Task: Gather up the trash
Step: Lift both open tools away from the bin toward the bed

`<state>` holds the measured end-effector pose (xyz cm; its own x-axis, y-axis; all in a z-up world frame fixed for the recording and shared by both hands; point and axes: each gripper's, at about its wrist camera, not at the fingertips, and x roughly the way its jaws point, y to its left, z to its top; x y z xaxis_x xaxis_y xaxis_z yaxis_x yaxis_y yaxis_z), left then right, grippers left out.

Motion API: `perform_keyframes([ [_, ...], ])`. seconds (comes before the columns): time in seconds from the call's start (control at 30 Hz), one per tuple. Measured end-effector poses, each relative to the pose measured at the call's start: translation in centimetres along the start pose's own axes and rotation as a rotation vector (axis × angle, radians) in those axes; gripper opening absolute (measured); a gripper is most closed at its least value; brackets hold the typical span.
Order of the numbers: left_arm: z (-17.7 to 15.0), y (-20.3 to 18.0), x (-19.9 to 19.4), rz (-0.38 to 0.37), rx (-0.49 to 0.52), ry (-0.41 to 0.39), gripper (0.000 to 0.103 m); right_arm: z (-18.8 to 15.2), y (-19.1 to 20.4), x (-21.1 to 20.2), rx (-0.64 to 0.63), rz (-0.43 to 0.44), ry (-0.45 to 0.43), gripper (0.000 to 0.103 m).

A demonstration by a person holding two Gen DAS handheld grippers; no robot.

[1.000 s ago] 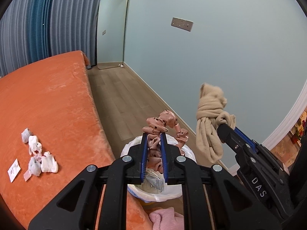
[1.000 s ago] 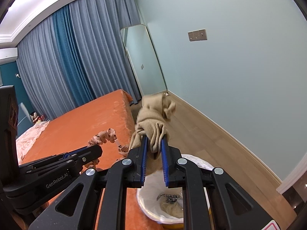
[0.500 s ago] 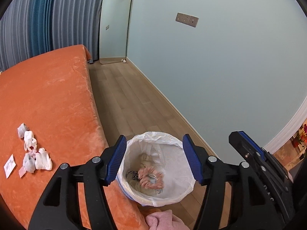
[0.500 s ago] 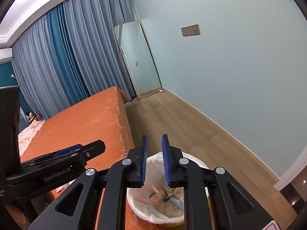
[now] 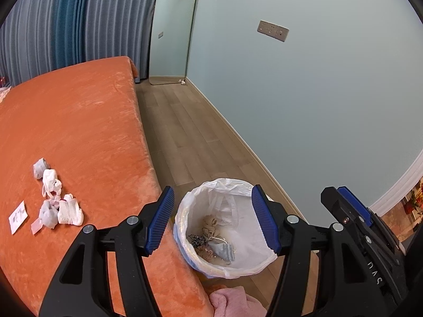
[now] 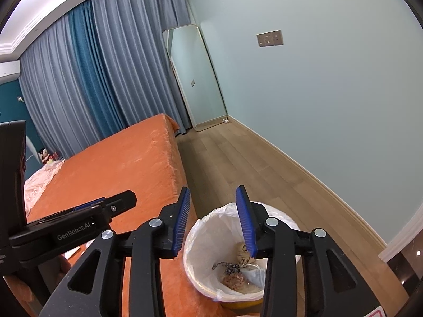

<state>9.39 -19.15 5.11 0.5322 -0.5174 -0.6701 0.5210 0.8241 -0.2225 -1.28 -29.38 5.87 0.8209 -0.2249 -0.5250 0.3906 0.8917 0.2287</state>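
A bin lined with a white bag [image 5: 246, 266] [image 6: 195, 237] stands on the floor beside the orange bed. Inside lie a beige cloth [image 5: 210, 225] [image 6: 242, 253], a pink scrunchie [image 5: 205, 252] [image 6: 232, 280], a dark item and a grey mask. My left gripper [image 5: 212, 220] hangs open above the bin with nothing between its fingers. My right gripper [image 6: 214, 219] is also above the bin, its jaws opening and empty; it shows at the right edge of the left wrist view. Crumpled white tissues [image 5: 56, 203] and a paper slip [image 5: 18, 216] lie on the bed.
The orange bed [image 5: 79, 126] fills the left side. Wooden floor [image 5: 185, 132] runs between it and the pale wall toward a leaning mirror [image 5: 171, 29]. A pink fabric [image 5: 232, 302] lies at the bottom edge by the bin. Curtains hang at the back.
Both grippers let go: the pink scrunchie dropped from the left and the beige cloth from the right into the bin. The left jaws spread wide, the right ones are parting.
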Motion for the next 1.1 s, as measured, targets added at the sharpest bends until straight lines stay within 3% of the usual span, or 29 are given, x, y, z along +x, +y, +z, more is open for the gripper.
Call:
perform_keyframes([
  [0.4, -1.0, 7.5, -2.4, 0.098, -0.097, -0.020, 0.067, -1.3, 6.4, 1.3, -0.090, 0.068, 0.040, 0.050],
  [1.0, -4.0, 23.2, -5.3, 0.238, -0.304, -0.004, 0.068, -5.0, 18.7, 6.4, -0.247, 0.174, 0.165, 0.055],
  [1.1, -5.0, 26.6, -5.5, 0.273, -0.354, 0.010, 0.075, -6.1, 21.0, 7.9, -0.269, 0.192, 0.198, 0.055],
])
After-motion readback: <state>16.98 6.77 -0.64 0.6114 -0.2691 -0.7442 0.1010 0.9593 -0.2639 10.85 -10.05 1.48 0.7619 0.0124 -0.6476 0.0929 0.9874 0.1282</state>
